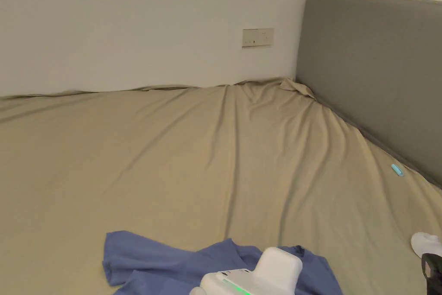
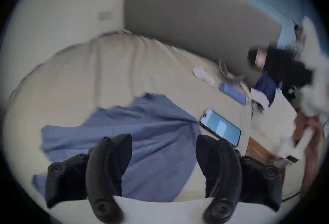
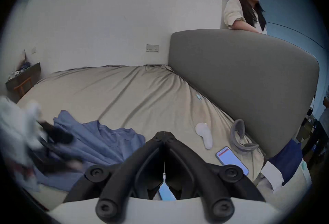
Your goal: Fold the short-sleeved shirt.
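Black jaws of my left gripper (image 2: 163,155) stand spread above the blue short-sleeved shirt (image 2: 142,131), gripping nothing, while my right gripper (image 3: 164,139) hangs with its tips pressed together on no cloth, beside the shirt. My best move, I judge, is to spread the garment flat before any fold, each gripper pinching one edge layer. Crumpled and creased, the shirt lies bunched on the tan bed sheet (image 1: 194,157), near its front edge.

You find no legible writing here: the two phone screens (image 3: 232,160) (image 2: 220,127) on the bed, at four o'clock from the shirt (image 2: 135,139), show only coloured blocks.
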The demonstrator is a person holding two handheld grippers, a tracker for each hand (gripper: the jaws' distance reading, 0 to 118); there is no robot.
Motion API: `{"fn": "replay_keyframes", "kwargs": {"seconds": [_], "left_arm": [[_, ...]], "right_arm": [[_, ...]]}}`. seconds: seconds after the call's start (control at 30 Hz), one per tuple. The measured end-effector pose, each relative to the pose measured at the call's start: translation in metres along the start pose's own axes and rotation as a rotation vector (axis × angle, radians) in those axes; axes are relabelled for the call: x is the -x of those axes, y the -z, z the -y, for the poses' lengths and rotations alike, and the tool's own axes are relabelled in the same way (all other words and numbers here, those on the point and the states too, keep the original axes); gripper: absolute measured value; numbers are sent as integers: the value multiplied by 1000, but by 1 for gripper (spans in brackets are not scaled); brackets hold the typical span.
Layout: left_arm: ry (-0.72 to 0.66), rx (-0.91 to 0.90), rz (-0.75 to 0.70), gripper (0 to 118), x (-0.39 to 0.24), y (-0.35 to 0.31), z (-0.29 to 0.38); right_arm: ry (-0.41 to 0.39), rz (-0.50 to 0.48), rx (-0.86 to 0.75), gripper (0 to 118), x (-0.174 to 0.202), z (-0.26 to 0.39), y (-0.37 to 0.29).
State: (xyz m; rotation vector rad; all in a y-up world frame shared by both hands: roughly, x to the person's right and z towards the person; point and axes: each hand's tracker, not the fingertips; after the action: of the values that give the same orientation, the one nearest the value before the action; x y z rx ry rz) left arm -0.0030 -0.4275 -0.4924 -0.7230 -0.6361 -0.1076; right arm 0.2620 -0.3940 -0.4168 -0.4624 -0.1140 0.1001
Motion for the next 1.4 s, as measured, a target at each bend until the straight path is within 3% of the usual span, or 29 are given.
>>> {"fn": "replay_keyframes", "kwargs": {"seconds": [0.07,0.1,0.13,0.17,0.2,0.37,0.7,0.73,0.77,0.8,0.83,1.0,1.13,1.3,1.33,1.4], "left_arm": [[4,-97,-143,83,22,-72,-2],[17,-161,-252,65,32,-113,2],[25,-236,-360,25,38,-153,11],[17,-287,-483,0,42,-184,20],[-37,-346,-628,0,45,-221,31],[-243,-520,-890,0,48,-333,82],[-232,-475,-888,0,48,-334,94],[-235,-480,-886,7,53,-331,96],[-243,-496,-876,46,60,-327,97],[-258,-492,-855,104,72,-319,98],[-283,-444,-816,108,90,-306,98],[-496,-136,-649,108,193,-216,123],[-553,53,-644,108,250,-139,146],[-604,155,-596,106,303,-67,162],[-611,195,-583,98,309,-55,168],[-629,268,-550,52,303,-46,183]], "right_arm": [[-4,-38,-15,3,12,-3,-4],[1,-50,-23,3,18,-5,-6],[5,-68,-34,3,24,-8,-8],[6,-83,-44,3,29,-10,-12],[6,-100,-58,3,36,-13,-16],[8,-161,-122,3,61,-25,-36],[-43,-204,-151,3,82,-35,-53],[-44,-204,-149,3,82,-36,-52],[-44,-206,-150,3,82,-38,-51],[-43,-208,-150,3,82,-39,-50],[-44,-209,-147,3,82,-40,-47],[-73,-204,-129,3,86,-40,-35],[-101,-185,-80,3,90,-36,-13],[-144,-164,-14,3,99,-27,17],[-150,-162,-2,3,100,-25,22],[-164,-158,19,3,103,-20,30]]}}
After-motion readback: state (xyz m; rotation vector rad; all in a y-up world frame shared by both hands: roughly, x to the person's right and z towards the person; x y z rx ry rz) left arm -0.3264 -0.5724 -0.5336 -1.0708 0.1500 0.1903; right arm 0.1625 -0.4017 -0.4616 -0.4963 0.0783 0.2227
